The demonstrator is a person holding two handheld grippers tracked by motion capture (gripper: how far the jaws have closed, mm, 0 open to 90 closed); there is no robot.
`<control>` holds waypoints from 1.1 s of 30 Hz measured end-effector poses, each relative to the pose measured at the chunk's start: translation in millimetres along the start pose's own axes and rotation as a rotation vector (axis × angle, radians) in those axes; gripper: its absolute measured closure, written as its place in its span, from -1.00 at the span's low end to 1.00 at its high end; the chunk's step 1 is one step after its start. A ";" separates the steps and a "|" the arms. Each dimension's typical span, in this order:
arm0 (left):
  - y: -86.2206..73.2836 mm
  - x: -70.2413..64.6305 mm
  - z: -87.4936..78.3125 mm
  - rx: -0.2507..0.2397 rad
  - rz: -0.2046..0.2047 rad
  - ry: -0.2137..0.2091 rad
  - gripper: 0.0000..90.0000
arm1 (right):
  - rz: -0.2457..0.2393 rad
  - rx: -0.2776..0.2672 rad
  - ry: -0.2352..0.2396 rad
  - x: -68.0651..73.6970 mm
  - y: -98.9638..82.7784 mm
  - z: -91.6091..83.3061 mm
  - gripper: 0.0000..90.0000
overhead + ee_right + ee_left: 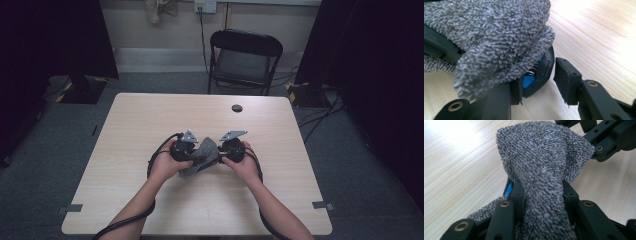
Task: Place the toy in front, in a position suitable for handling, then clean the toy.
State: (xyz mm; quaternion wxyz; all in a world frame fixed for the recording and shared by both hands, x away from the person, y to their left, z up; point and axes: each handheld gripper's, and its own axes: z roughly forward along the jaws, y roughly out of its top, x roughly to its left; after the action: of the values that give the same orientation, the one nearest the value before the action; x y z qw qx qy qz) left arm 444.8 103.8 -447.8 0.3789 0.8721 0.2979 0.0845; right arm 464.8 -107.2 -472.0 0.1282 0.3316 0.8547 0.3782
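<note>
**Grey terry cloth held between two hand-held grippers, mid-surface**

Grey looped cloth (202, 156) sits between the two tools, just above the pale wood-grain surface (150, 120), slightly toward the person's side of centre.

Left hand-held gripper (543, 191) — jaws closed onto a bunched neck of the cloth; fabric fills the gap between them and fans out wider beyond the tips. A blue part shows at the inner side of one jaw. In the high view the left hand (165, 165) wraps this tool, grey three-cornered plate on top, cable looping back along the forearm.

Right hand-held gripper (537, 82) — jaws parted, a clear gap between the two pads with bare wood visible through it. Cloth drapes over one jaw and hangs past it; the other jaw stands free, not touching the fabric. No pinch on the cloth visible from this side. Right hand (243, 165) grips the tool in the high view.

Background: black folding chair (244, 60) beyond the far edge, a dark round grommet (237, 108) near that edge, grey carpet (60, 140) around.
</note>
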 end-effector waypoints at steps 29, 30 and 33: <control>-41.4 8.1 -33.2 0.035 -0.013 0.035 0.42 | 0.005 -0.008 -0.006 1.3 -1.2 -0.1 0.32; -43.3 7.8 -33.6 0.036 -0.014 0.040 0.42 | 0.006 -0.009 -0.004 1.0 -1.3 -0.1 0.32; -52.6 9.7 -35.6 0.031 -0.041 0.030 0.42 | 0.027 -0.016 0.007 -0.6 -2.8 -0.1 0.32</control>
State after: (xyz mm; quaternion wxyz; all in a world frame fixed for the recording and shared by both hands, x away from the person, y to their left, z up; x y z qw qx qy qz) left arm 415.5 159.3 -461.1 0.3626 0.8702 0.3224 0.0853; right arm 463.9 -109.1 -474.0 0.1229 0.3407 0.8477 0.3877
